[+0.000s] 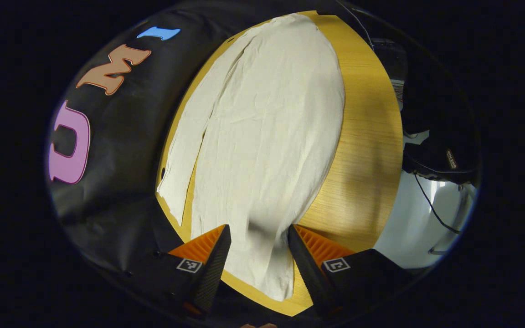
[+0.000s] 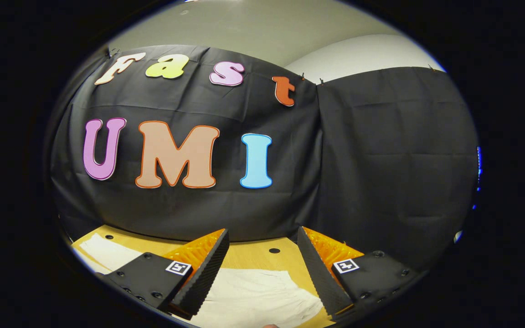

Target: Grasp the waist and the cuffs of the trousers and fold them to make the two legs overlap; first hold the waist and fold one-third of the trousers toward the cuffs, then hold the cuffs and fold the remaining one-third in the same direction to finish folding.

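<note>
Cream-white trousers [image 1: 262,136] lie flat along the wooden table [image 1: 367,136], both legs side by side with a narrow gap between them. In the left gripper view the near leg's end reaches toward me, and my left gripper [image 1: 259,237] hovers open above it, one finger on each side of the cloth. In the right gripper view my right gripper [image 2: 262,241] is open over another end of the trousers [image 2: 253,296], nothing between its fingers, facing the booth wall.
The table's far edge meets the black cloth wall [image 2: 381,159]. Past the table's right edge in the left gripper view are a dark object with a cable [image 1: 440,159] and pale floor [image 1: 413,218]. Small holes dot the tabletop [image 2: 274,250].
</note>
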